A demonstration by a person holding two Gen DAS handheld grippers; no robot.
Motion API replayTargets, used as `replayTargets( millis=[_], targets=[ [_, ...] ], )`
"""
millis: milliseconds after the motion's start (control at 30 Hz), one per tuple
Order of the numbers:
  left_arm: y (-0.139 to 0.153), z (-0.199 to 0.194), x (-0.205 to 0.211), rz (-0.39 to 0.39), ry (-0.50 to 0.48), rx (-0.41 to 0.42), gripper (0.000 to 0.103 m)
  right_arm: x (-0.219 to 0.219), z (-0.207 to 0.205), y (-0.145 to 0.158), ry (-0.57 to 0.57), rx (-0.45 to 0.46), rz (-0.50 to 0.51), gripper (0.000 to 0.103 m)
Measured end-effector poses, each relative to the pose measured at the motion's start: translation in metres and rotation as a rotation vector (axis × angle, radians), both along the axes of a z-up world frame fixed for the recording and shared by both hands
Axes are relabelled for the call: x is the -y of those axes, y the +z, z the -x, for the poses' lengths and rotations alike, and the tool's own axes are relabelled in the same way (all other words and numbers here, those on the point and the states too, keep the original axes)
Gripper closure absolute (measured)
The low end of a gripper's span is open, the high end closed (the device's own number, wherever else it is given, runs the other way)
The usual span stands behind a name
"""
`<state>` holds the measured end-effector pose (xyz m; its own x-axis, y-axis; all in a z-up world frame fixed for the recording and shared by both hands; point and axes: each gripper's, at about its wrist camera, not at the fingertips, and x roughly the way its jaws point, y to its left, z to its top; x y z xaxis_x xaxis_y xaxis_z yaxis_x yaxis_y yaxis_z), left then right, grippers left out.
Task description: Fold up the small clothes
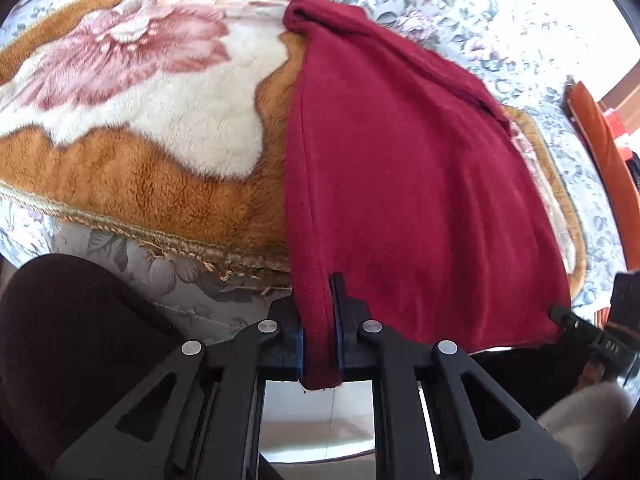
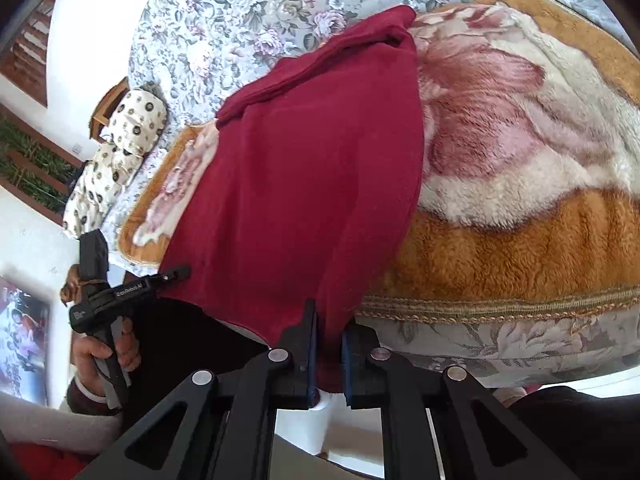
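A dark red garment (image 1: 400, 168) lies stretched over a plush blanket (image 1: 140, 120) on a bed; it also shows in the right wrist view (image 2: 304, 176). My left gripper (image 1: 320, 312) is shut on the garment's near left corner, cloth hanging between the fingers. My right gripper (image 2: 326, 340) is shut on the near right corner. Each gripper shows in the other's view: the right one (image 1: 568, 318) at the cloth's right corner, the left one (image 2: 168, 276) at its left corner. The garment's far end is bunched and folded over.
The brown and white blanket with pink flowers (image 2: 520, 160) lies on a floral bedsheet (image 1: 460, 0). Its fringed edge (image 1: 180, 248) runs near the bed's front. A patterned pillow (image 2: 120, 152) lies at the far left. An orange cushion (image 1: 600, 152) is at the right.
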<state>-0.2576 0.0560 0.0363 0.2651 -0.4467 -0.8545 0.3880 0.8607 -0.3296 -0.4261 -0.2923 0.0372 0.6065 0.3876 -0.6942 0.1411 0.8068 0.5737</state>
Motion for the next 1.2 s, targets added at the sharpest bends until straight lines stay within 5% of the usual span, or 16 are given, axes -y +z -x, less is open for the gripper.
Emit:
replayTargets(
  millis=[300, 633, 867, 1000, 1067, 1133, 1200],
  targets=[
    [0.048, -0.033, 0.007, 0.163, -0.024, 0.005, 0.094, 0.021, -0.027, 0.068, 0.034, 0.225, -0.101, 0.094],
    [0.113, -0.165, 0.053, 0.248, 0.049, 0.130, 0.095, 0.093, -0.144, 0.121, -0.107, 0.344, -0.092, 0.095],
    [0.092, -0.290, 0.117, 0.188, 0.117, 0.117, 0.095, 0.154, -0.265, 0.090, -0.227, 0.282, -0.143, 0.095],
    [0.047, -0.339, 0.139, 0.137, 0.148, 0.020, 0.094, 0.179, -0.324, 0.045, -0.287, 0.124, -0.105, 0.094],
    [0.035, -0.357, 0.139, 0.175, 0.154, -0.019, 0.092, 0.192, -0.338, 0.026, -0.315, 0.070, -0.131, 0.091],
    [0.037, -0.365, 0.135, 0.213, 0.164, -0.016, 0.083, 0.201, -0.333, 0.027, -0.338, 0.111, -0.177, 0.084],
    [0.044, -0.369, 0.138, 0.204, 0.146, 0.001, 0.075, 0.206, -0.320, 0.042, -0.398, 0.170, -0.140, 0.060]
  ],
)
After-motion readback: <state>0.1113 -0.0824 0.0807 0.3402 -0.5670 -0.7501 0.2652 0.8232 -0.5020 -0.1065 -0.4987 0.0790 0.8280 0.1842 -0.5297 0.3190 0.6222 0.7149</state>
